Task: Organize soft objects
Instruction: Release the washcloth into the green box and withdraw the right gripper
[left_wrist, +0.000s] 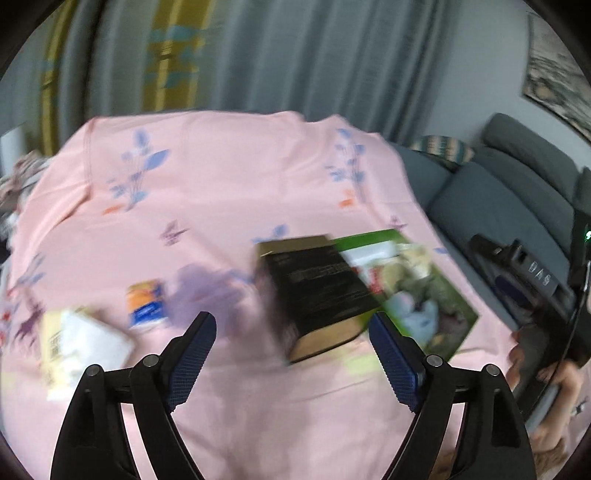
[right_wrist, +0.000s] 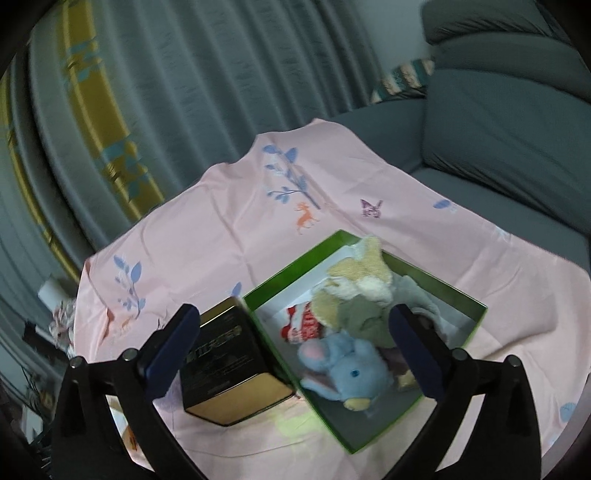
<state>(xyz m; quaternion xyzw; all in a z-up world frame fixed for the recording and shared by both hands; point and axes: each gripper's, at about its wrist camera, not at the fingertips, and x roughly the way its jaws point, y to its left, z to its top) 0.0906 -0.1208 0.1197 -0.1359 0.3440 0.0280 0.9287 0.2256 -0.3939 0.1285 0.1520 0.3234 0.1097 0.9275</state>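
Both grippers stand spread wide with nothing between their blue pads: the left gripper (left_wrist: 293, 339) hovers over bare pink cloth (left_wrist: 229, 184) just short of the black-and-gold box (left_wrist: 317, 295), and the right gripper (right_wrist: 295, 343) hangs above the green box (right_wrist: 476, 317) with its pads clear of the toys. Beyond the green box the cloth runs open and unoccupied to its far edge at the grey curtain (right_wrist: 184, 92); right of the green box lies a grey sofa (right_wrist: 498, 129). Touching the green box's left wall stands the black-and-gold box. Inside the green box lie soft toys — a blue plush mouse (right_wrist: 343, 369) nearest, a beige-and-grey plush (right_wrist: 369, 291) behind it, a red-and-white piece (right_wrist: 304, 325) beside them. Left of the black-and-gold box, blurred, lie an orange-and-blue packet (left_wrist: 146, 302) and a white-and-yellow packet (left_wrist: 81, 343).
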